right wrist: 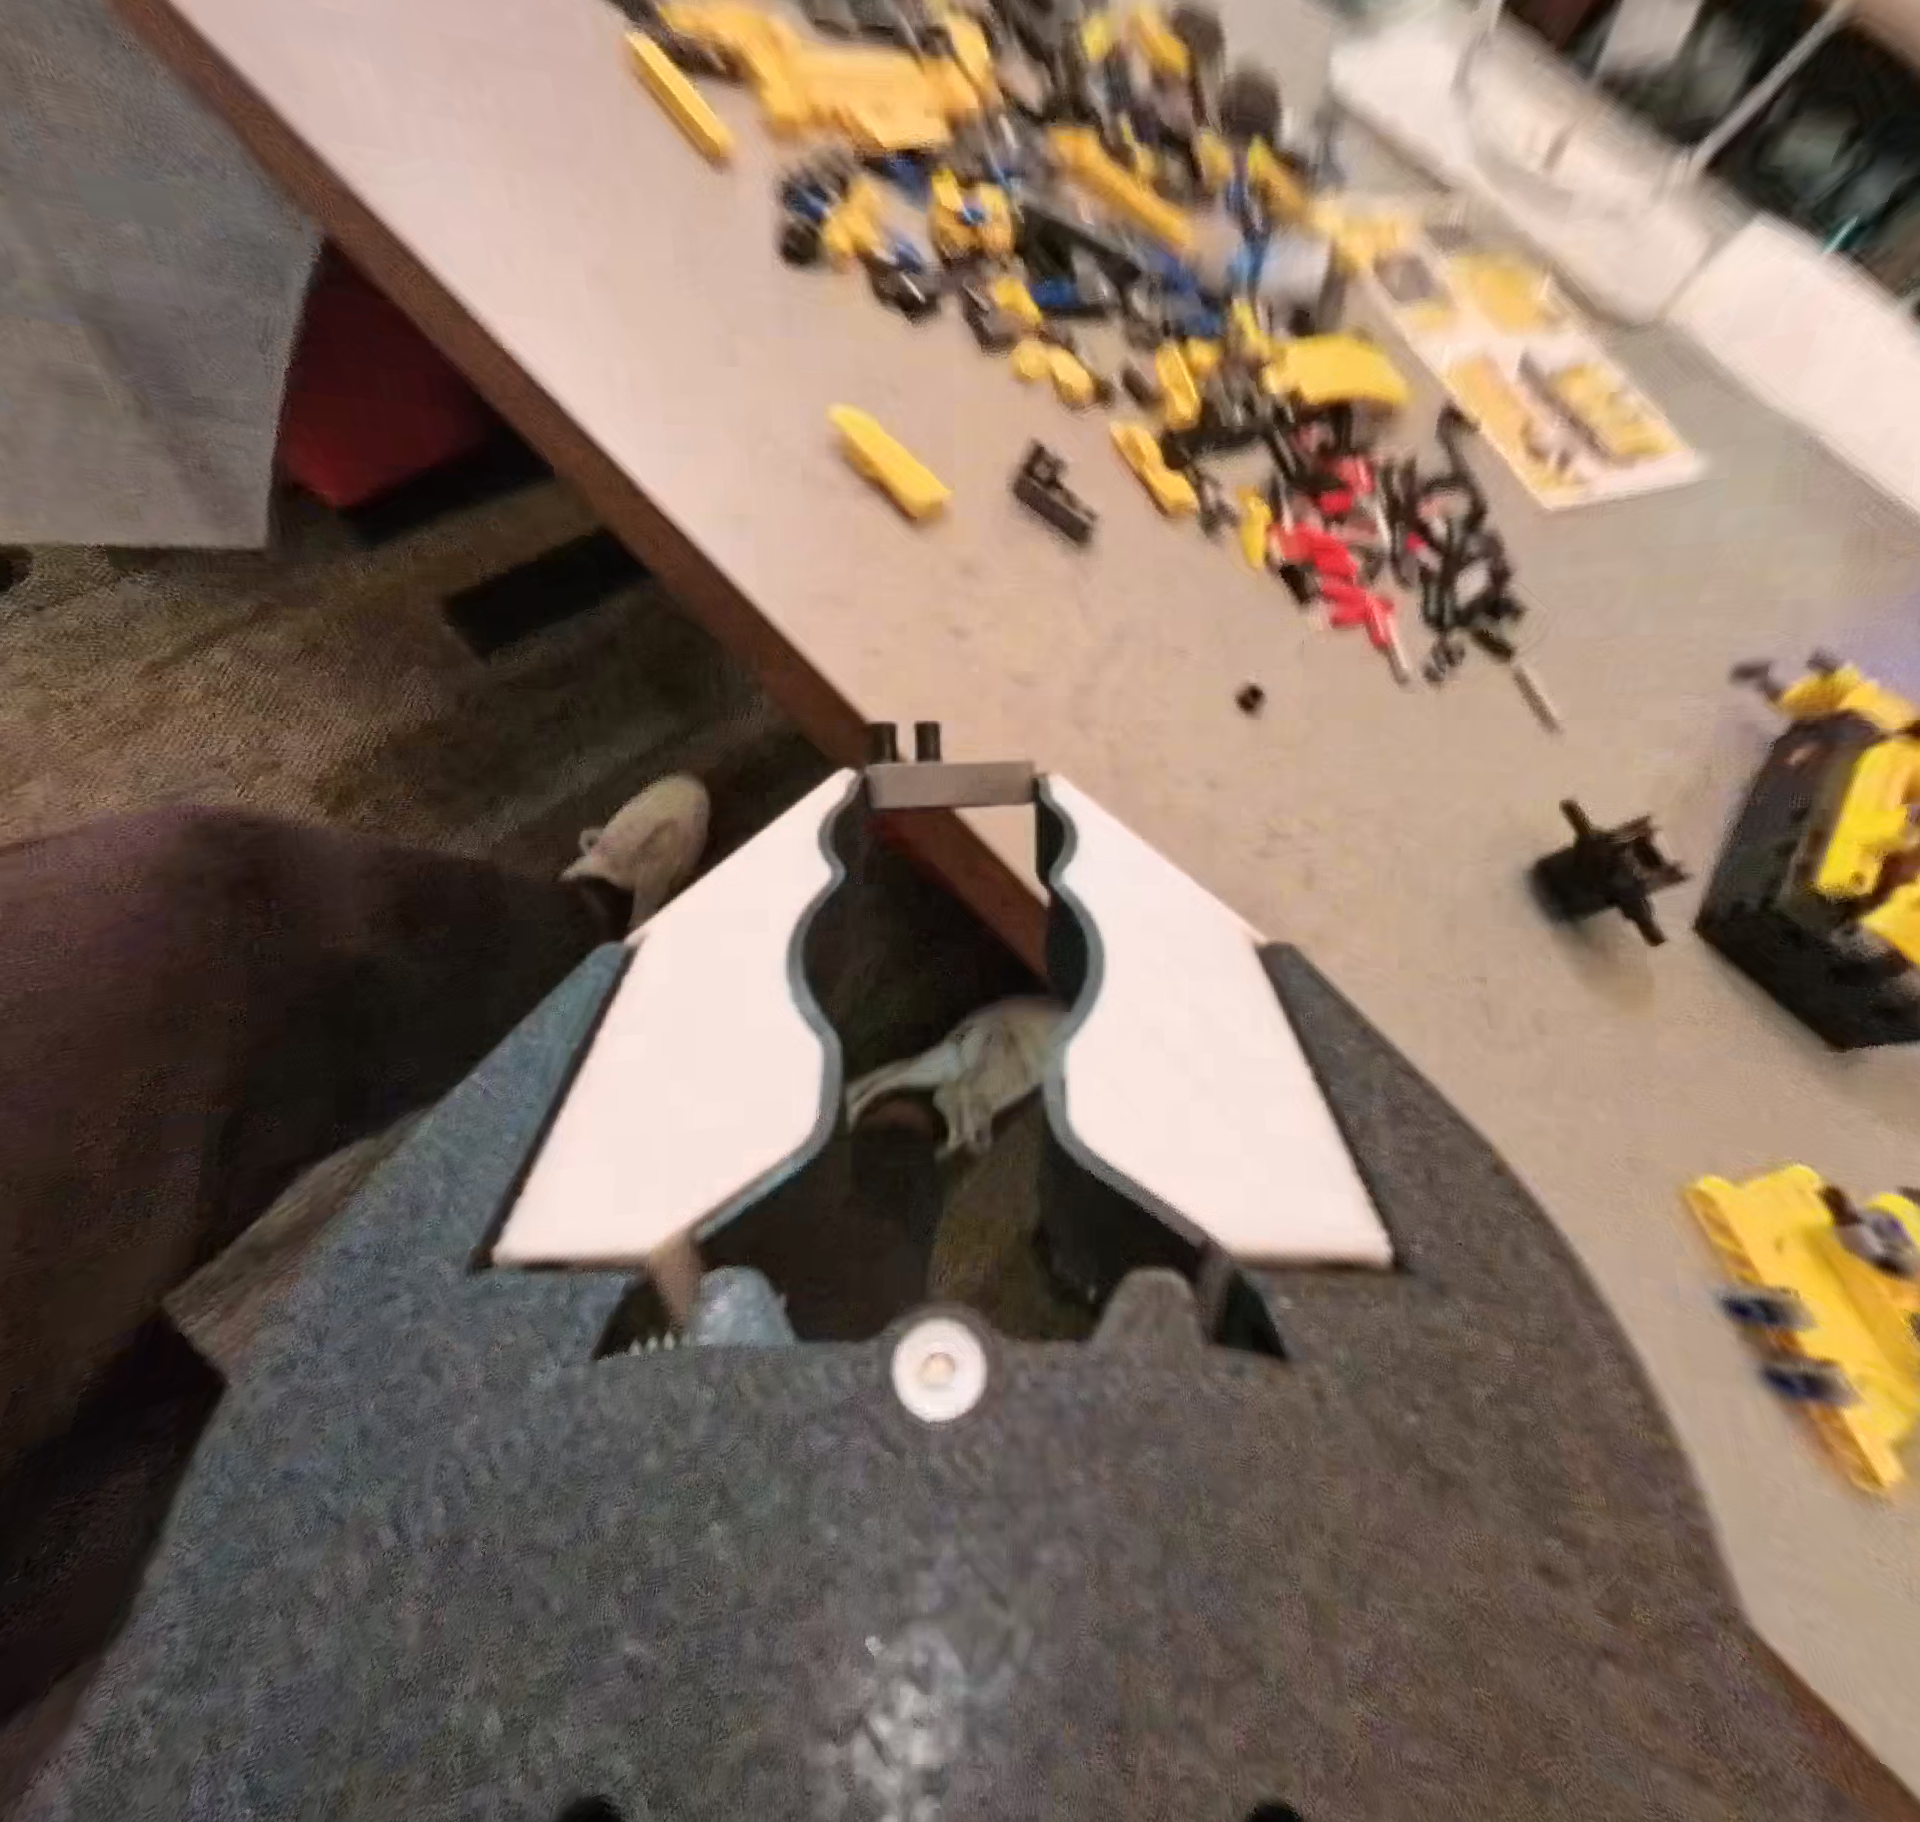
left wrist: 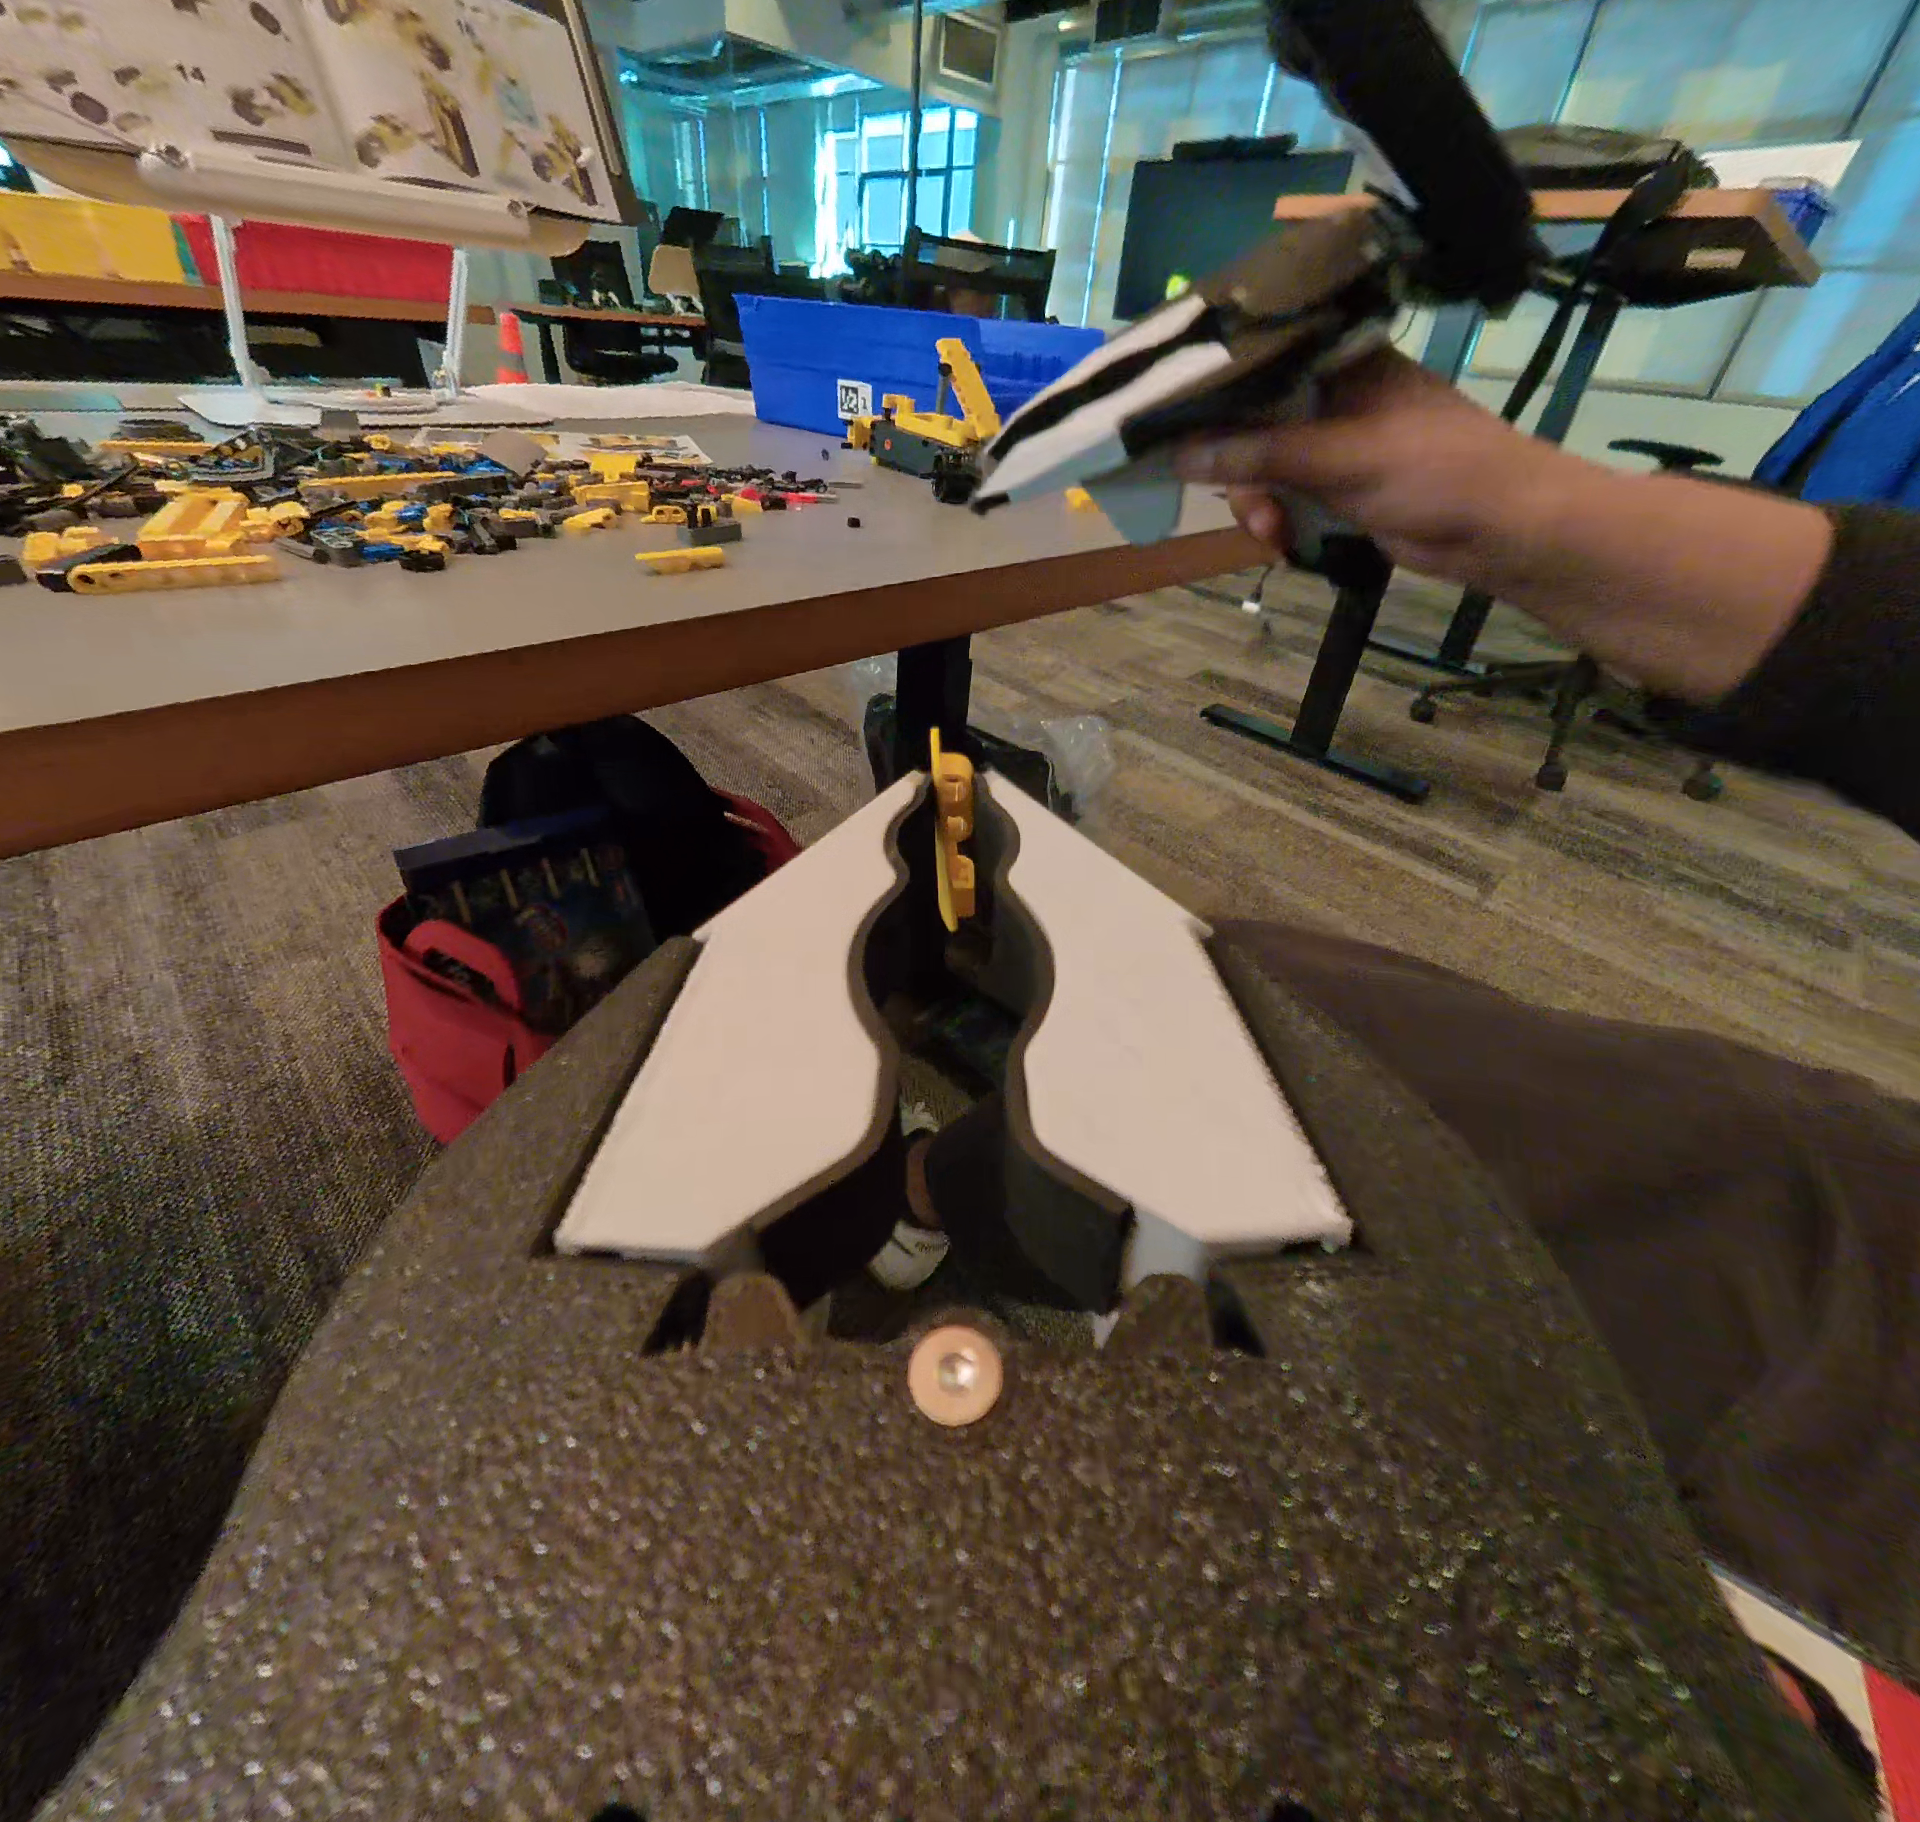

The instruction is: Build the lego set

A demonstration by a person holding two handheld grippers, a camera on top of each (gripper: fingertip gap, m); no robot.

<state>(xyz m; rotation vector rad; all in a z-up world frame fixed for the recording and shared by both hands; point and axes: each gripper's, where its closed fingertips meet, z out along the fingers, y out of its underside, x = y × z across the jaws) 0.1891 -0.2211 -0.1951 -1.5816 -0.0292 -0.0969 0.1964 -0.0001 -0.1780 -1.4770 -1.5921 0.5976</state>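
Note:
My left gripper (left wrist: 954,796) is shut on a small yellow building-toy piece (left wrist: 953,837), held upright below the table edge, over the carpet. My right gripper (right wrist: 951,785) is shut on a small grey piece with two black pins (right wrist: 948,780), held over the table's near edge. The right gripper also shows in the left wrist view (left wrist: 997,484), in a person's hand, near a partly built yellow and black model (left wrist: 925,427). A pile of loose yellow, black, blue and red pieces (right wrist: 1143,245) lies across the grey table (right wrist: 499,162).
An open instruction book (left wrist: 281,47) stands on a white stand at the back left. A blue bin (left wrist: 883,349) sits behind the model. A red bag (left wrist: 468,993) lies on the carpet under the table. Yellow sub-assemblies (right wrist: 1829,1325) lie at the right.

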